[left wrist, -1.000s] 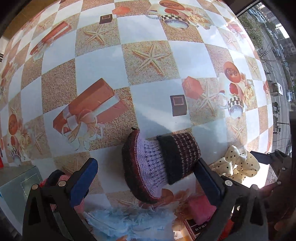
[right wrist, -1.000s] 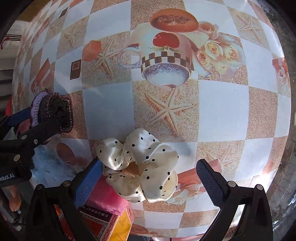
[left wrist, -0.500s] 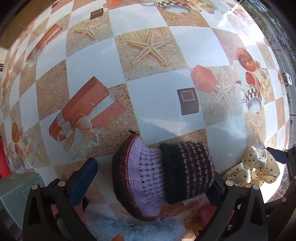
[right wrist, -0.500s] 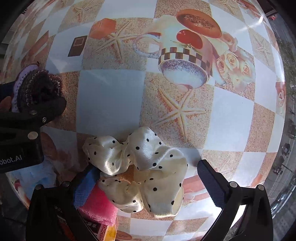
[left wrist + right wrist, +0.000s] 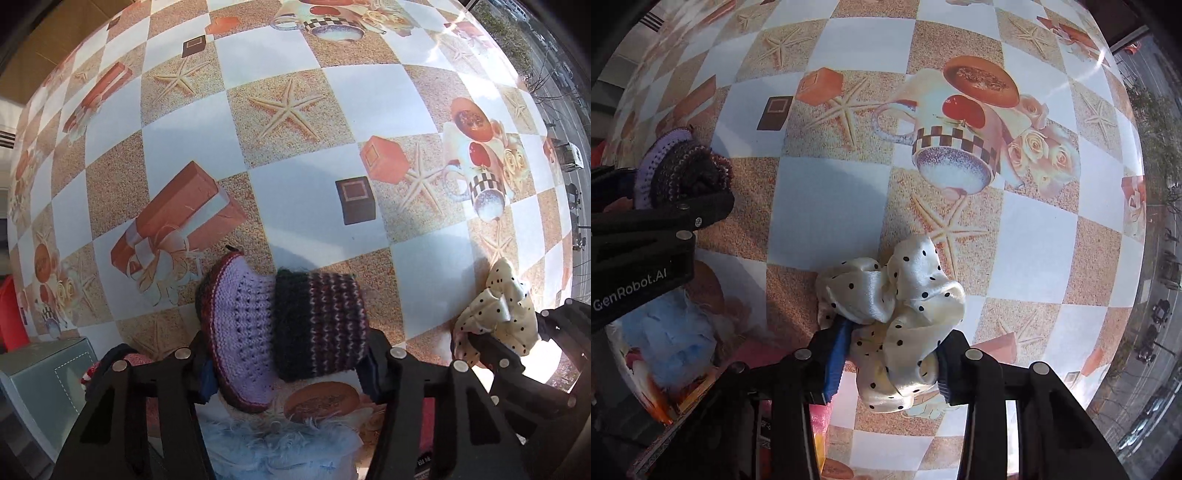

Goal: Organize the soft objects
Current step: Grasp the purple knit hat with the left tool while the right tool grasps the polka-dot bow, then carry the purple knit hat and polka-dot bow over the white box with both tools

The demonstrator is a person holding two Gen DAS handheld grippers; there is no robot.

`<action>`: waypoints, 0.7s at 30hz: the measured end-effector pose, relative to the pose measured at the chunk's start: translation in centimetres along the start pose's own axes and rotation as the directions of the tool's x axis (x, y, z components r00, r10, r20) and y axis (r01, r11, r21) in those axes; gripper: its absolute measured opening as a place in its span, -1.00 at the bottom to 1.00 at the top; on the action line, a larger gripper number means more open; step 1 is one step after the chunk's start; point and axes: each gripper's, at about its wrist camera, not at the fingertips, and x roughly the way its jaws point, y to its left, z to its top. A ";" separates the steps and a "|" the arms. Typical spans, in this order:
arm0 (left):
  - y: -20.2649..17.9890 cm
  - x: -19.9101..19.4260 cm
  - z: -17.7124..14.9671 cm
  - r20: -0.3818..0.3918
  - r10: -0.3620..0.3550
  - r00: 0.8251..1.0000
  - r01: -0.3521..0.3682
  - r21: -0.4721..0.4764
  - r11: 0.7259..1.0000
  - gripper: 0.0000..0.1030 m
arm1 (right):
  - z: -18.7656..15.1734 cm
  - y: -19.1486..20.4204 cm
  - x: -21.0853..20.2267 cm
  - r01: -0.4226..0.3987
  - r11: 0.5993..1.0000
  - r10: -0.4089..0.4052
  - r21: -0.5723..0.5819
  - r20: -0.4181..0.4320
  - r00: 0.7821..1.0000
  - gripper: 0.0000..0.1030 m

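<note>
At lower centre, the left claw grips a purple-and-dark knitted bootie; the right claw pinches a cream polka-dot satin scrunchie on the checkered surface.

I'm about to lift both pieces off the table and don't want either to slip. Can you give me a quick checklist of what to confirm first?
1. Left tongs closed on the knitted bootie: ok, a pad presses on each side.
2. Right tongs closed on the polka-dot scrunchie: ok.
3. Depth of grip on the bootie: cannot tell, the pads are mostly hidden.
4. Fluffy blue item apart from the bootie: ok, a gap shows.
5. Pink item free of the right tongs: cannot tell, it lies under the left finger.
</note>
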 end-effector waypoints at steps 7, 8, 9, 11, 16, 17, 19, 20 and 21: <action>0.4 -4.4 -3.1 0.112 0.025 0.993 -0.029 0.037 0.999 0.11 | -1.0 -4.0 -2.6 -0.151 0.971 0.143 0.187 0.060 0.988 -0.50; 0.5 -5.1 -3.7 0.128 0.023 0.992 -0.028 0.042 0.999 0.11 | -1.2 -4.5 -3.2 -0.158 0.967 0.146 0.201 0.072 0.987 -0.50; 0.6 -5.8 -4.4 0.142 0.022 0.990 -0.029 0.048 0.998 0.11 | -1.5 -4.8 -3.9 -0.164 0.963 0.149 0.213 0.086 0.985 -0.50; 0.9 -7.2 -6.0 0.169 0.019 0.985 -0.028 0.055 0.998 0.11 | -2.2 -5.4 -5.3 -0.178 0.956 0.156 0.233 0.108 0.982 -0.50; 1.3 -9.8 -9.2 0.209 0.016 0.978 -0.032 0.074 0.997 0.12 | -4.0 -5.7 -8.7 -0.221 0.933 0.180 0.284 0.165 0.970 -0.50; 1.3 -10.3 -9.8 0.210 0.019 0.977 -0.036 0.075 0.997 0.12 | -4.7 -5.6 -9.4 -0.232 0.928 0.186 0.291 0.179 0.966 -0.50; 1.9 -10.8 -11.1 0.211 0.014 0.977 -0.030 0.074 0.997 0.12 | -5.6 -5.4 -10.3 -0.244 0.921 0.188 0.303 0.202 0.961 -0.50; 2.1 -11.0 -11.6 0.211 0.009 0.977 -0.025 0.074 0.997 0.12 | -6.0 -5.1 -10.7 -0.245 0.920 0.185 0.308 0.211 0.960 -0.50; 2.2 -11.3 -12.2 0.215 0.006 0.977 -0.023 0.077 0.997 0.12 | -6.6 -4.9 -11.1 -0.248 0.917 0.185 0.311 0.219 0.958 -0.50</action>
